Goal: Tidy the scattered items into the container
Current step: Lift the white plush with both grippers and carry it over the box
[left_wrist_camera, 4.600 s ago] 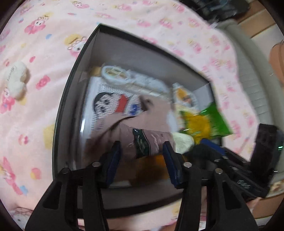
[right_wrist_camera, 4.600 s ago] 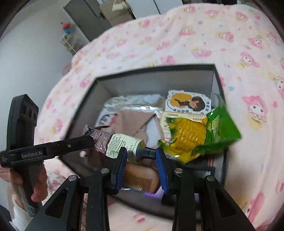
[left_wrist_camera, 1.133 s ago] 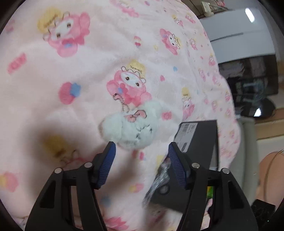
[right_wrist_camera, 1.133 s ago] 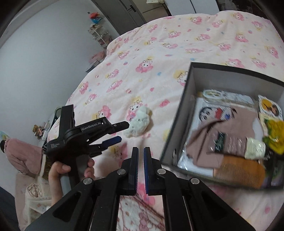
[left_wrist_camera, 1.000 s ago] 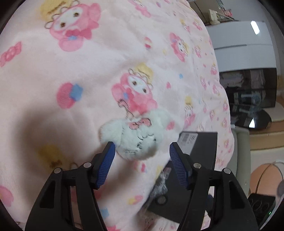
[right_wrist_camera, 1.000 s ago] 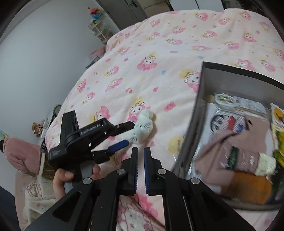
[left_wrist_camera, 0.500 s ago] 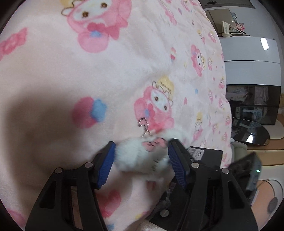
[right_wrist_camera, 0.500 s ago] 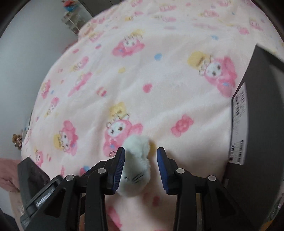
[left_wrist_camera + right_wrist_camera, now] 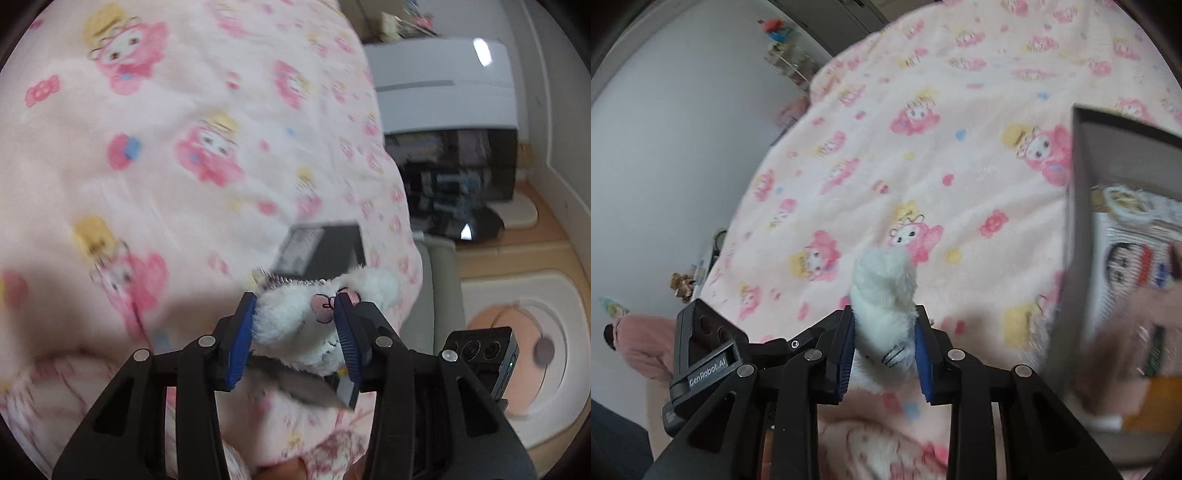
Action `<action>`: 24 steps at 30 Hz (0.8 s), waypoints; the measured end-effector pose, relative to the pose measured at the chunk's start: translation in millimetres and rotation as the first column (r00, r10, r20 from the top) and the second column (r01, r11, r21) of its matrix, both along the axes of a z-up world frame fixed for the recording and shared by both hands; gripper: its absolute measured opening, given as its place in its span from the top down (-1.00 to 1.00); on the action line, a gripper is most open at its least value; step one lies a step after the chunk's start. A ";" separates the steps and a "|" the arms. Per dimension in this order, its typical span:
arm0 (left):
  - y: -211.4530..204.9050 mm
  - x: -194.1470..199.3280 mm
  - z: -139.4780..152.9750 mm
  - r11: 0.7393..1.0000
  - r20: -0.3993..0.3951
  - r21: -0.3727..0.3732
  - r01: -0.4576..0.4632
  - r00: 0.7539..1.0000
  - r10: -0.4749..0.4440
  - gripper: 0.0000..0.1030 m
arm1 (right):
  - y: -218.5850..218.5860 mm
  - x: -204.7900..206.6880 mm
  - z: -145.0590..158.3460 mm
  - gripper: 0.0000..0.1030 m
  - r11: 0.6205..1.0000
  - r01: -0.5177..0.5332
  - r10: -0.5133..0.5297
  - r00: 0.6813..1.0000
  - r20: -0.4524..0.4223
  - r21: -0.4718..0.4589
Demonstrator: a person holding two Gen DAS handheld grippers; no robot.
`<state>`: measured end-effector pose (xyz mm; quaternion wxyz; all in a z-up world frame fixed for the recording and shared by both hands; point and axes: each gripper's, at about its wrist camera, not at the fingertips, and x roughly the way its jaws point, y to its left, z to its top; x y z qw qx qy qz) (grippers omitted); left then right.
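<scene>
**Plush toy gripped by both grippers, box next**

As the left wrist view showed it, the left gripper [image 9: 295, 332] was closing its blue pads on the small white fluffy plush toy [image 9: 314, 314], with the dark open cardboard box [image 9: 325, 251] at twelve o'clock on the pink cartoon-print blanket [image 9: 147, 147].

From the right wrist view, the right gripper [image 9: 884, 350] was also closing, pinching the toy, with the box at three o'clock. The pick-up looked in hand; next came the carry over its rim. "GenRobot.AI" was readable at eight o'clock.

Bed under a pink fleece blanket [image 9: 960, 155] printed with cartoon rabbits

A dark grey rectangular cardboard box [image 9: 1082, 221] sits directly on the blanket at the right, holding packets and a brown cloth.
</scene>
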<state>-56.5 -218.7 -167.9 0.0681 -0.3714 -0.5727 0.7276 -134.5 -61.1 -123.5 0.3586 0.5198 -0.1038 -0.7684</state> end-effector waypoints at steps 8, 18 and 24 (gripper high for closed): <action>133.8 15.7 23.3 0.940 -0.037 0.067 0.334 0.942 -0.332 0.01 | 148.4 71.8 38.1 0.51 0.985 0.153 -0.157 0.987 -0.042 -0.080; 237.5 -5.1 -26.4 0.839 0.170 -0.128 0.528 0.845 -0.506 0.01 | 278.6 92.1 -58.3 0.46 0.934 0.358 -0.346 0.911 0.225 -0.016; 238.6 1.5 -20.4 0.813 0.206 -0.237 0.533 0.845 -0.494 0.01 | 289.3 97.7 -61.5 0.46 0.943 0.332 -0.332 0.924 0.189 0.034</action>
